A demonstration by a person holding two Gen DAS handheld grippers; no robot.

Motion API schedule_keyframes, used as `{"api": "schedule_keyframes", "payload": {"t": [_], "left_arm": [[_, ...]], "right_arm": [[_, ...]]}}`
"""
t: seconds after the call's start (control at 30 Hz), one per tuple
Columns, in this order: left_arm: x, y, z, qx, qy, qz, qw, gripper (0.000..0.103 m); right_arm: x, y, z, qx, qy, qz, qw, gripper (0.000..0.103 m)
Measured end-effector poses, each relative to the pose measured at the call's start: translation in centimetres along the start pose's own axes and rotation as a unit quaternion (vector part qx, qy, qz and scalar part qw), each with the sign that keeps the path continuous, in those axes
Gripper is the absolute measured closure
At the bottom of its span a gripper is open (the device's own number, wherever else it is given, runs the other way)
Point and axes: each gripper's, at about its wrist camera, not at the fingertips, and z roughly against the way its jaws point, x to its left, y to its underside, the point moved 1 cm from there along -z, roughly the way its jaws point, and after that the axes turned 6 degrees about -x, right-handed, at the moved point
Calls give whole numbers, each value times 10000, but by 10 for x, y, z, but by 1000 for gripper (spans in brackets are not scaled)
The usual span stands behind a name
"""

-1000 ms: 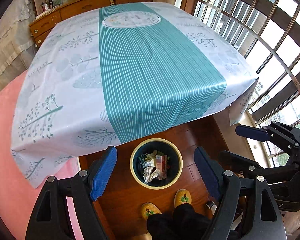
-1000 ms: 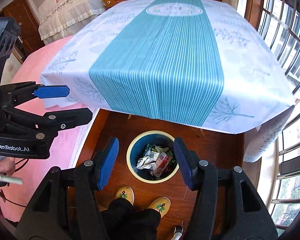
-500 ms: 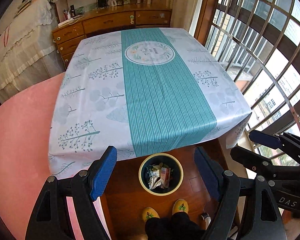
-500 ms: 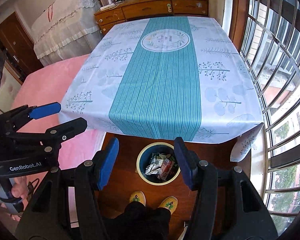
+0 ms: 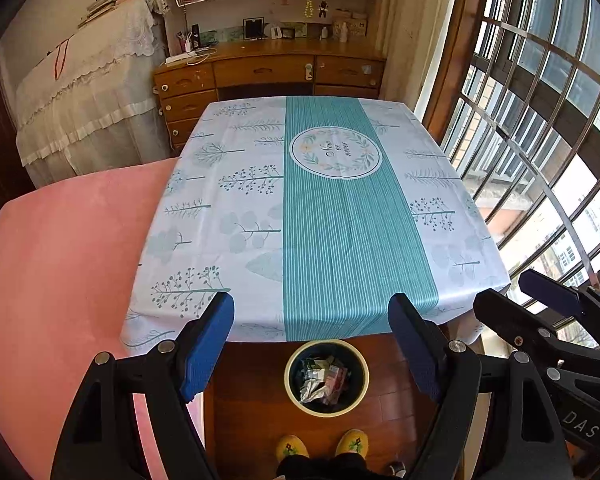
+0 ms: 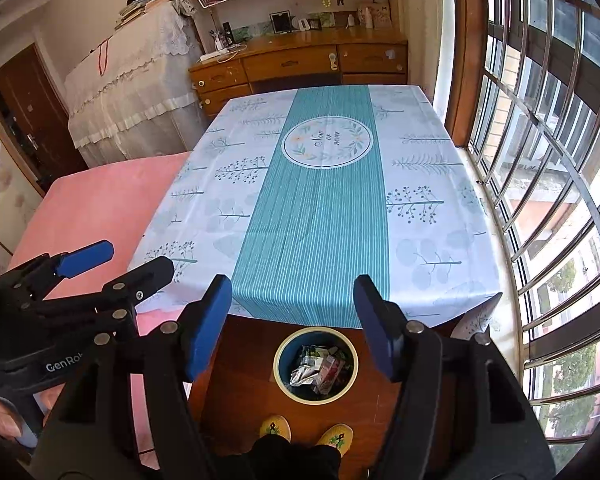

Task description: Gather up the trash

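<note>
Hovering high above the floor, the left gripper (image 5: 311, 340) and right gripper (image 6: 292, 324) both have their fingers spread apart, holding nothing. The trash bin (image 5: 326, 377) stands on the wooden floor (image 5: 252, 412) just before the table (image 5: 320, 220), crumpled trash (image 6: 318, 368) inside; yellow slippers (image 5: 322, 445) near it.

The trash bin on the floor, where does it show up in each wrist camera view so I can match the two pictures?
Left wrist view: the trash bin sits low and centre, between the open left tongs, below the table's near edge.
Right wrist view: the bin is low and centre, between the open right tongs.
Shared landmark: the round emblem on the tablecloth's teal stripe.
</note>
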Motion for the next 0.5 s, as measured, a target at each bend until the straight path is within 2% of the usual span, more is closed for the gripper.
{"api": "schedule_keyframes", "payload": {"t": [0.13,0.5], "left_arm": [[-2,4,-4,138,-66,52,9999,23],[2,2,-2,37,-239,215,9995,23]], "right_arm": [[-4,5,-2,36,71,-100,9999,42],[3,10,4,-119,63,64,9999,42]]}}
